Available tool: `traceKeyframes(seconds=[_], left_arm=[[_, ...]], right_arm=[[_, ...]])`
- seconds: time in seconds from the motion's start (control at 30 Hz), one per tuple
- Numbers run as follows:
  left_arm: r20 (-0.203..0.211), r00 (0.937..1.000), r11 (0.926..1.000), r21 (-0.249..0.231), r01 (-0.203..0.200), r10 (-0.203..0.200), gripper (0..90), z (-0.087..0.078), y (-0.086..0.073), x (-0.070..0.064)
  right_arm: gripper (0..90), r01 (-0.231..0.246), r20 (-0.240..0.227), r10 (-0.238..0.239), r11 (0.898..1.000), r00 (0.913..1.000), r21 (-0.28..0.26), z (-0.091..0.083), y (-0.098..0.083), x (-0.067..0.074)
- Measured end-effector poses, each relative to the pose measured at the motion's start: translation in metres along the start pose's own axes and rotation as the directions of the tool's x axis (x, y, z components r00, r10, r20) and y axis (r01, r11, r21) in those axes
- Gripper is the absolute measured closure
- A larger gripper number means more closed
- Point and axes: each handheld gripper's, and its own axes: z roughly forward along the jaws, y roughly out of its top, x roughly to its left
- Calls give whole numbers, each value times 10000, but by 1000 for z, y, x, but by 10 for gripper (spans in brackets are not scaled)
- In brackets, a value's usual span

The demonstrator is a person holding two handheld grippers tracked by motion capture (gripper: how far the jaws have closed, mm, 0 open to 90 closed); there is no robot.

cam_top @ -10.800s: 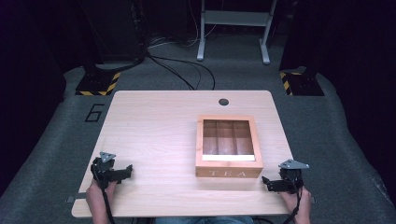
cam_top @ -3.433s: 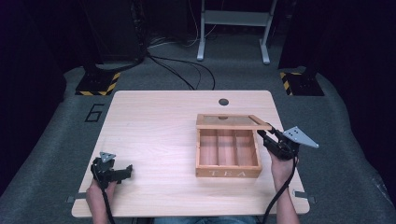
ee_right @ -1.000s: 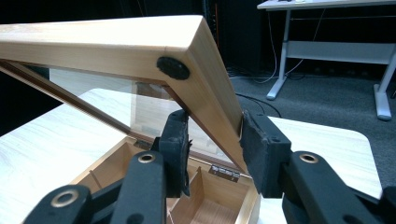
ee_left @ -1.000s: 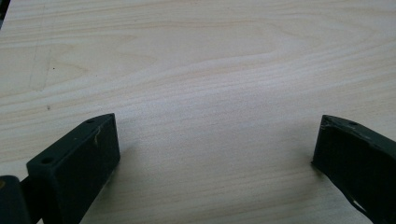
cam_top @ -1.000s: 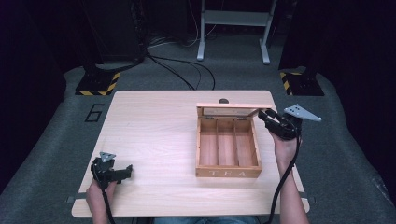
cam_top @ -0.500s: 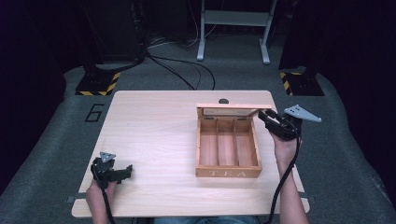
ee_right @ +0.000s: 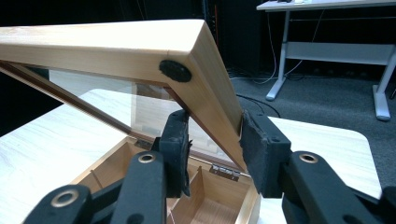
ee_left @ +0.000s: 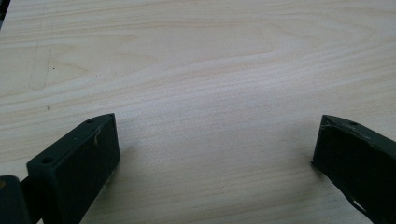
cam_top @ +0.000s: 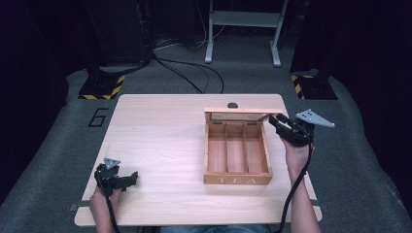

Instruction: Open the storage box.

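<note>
A wooden tea box with three compartments stands right of centre on the pale table. Its glass-paned lid is swung up and tilts toward the back. My right gripper is at the lid's right end. In the right gripper view the gripper is shut on the lid's wooden side frame, with the box's compartments below. My left gripper rests near the front left corner. Its jaws stand wide open over bare wood.
A dark round hole sits at the table's back edge, just behind the lid. On the floor beyond lie cables, a white desk frame and stands with striped bases. The table's left half is bare wood.
The right gripper left the front right corner, took the lid's right edge and swung it up from closed. Over the last second it barely moved. The left gripper stayed still.
</note>
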Motion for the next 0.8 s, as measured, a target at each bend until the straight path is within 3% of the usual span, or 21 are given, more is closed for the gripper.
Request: traceKeyframes(seconds=[0.8], left_arm=[[-1, 10000, 10000, 0, -2, 2, 4, 0, 0, 0]], right_arm=[[623, -9, -30, 9, 10000, 10000, 15, 0, 0, 0]])
